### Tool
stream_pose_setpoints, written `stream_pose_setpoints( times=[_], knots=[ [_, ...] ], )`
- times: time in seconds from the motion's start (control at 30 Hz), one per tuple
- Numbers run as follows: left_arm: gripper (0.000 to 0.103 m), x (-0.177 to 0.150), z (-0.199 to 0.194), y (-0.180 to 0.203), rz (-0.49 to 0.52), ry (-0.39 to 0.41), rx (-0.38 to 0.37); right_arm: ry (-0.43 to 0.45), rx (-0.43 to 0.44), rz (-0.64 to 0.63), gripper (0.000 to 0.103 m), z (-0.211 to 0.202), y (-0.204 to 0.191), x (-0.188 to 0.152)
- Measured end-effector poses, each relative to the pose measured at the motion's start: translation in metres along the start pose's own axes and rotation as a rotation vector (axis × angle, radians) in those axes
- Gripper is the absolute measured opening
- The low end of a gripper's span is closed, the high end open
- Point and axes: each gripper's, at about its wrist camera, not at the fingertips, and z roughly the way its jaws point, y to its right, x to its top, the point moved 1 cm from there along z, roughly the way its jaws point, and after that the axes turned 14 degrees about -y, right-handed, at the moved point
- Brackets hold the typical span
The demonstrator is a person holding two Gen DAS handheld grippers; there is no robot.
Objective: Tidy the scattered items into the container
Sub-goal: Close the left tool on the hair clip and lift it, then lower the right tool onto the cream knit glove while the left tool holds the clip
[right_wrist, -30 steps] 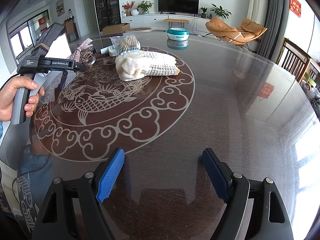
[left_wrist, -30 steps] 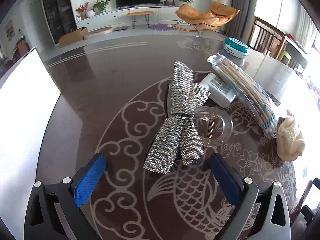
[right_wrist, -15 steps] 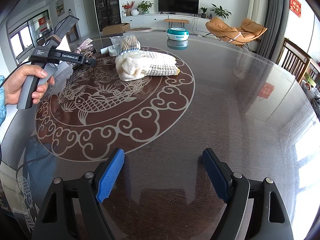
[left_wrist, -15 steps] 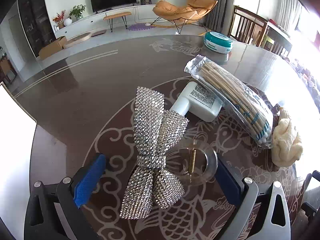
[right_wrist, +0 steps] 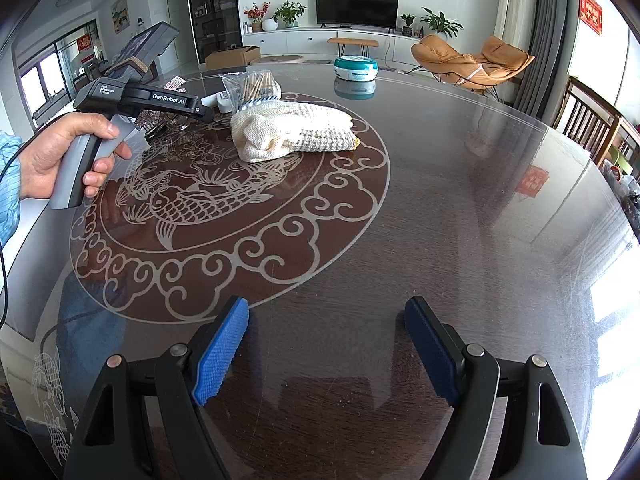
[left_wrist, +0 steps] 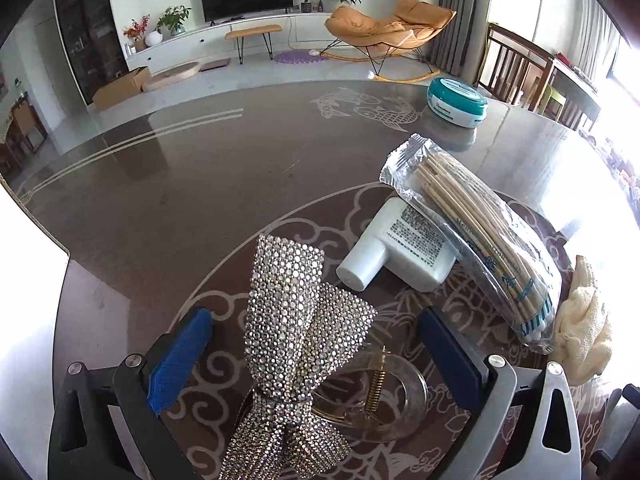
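Observation:
A rhinestone bow hair clip (left_wrist: 296, 320) with a clear claw and gold spring (left_wrist: 376, 392) lies on the dark patterned table (left_wrist: 180, 200). My left gripper (left_wrist: 316, 356) stands open astride it, a blue pad on each side, neither touching the bow. Beyond lie a white bottle (left_wrist: 400, 248), a packet of wooden sticks (left_wrist: 480, 232) and a cream knitted cloth (left_wrist: 580, 320). A bright white surface (left_wrist: 24, 300) at the left edge may be the container. My right gripper (right_wrist: 326, 352) is open over bare table, well short of the cloth (right_wrist: 296, 132).
A teal and white round tin (left_wrist: 456, 102) sits at the table's far side. In the right wrist view a person's hand (right_wrist: 60, 152) holds the left tool's grey handle at the left. Wooden chairs (right_wrist: 592, 128) stand by the table's right edge.
The left gripper has slid forward over the bow, which now sits between its fingers and low in the view. The right gripper has not moved.

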Motion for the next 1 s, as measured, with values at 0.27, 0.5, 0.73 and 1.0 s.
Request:
stream_pose_setpoints(
  times=[0.27, 0.5, 0.73, 1.0],
  knots=[
    [0.103, 0.003, 0.000, -0.001, 0.005, -0.020, 0.000, 0.000, 0.000, 0.000, 0.081, 0.000, 0.000, 0.000],
    [0.055, 0.002, -0.009, -0.006, 0.003, 0.015, 0.003, 0.000, 0.000, 0.000, 0.081, 0.000, 0.000, 0.000],
    [0.048, -0.012, -0.016, -0.010, -0.007, 0.026, 0.006, 0.000, 0.001, 0.000, 0.081, 0.000, 0.000, 0.000],
    [0.048, -0.075, -0.036, -0.017, 0.019, 0.012, -0.005, 0.000, 0.001, 0.000, 0.081, 0.000, 0.000, 0.000]
  ],
)
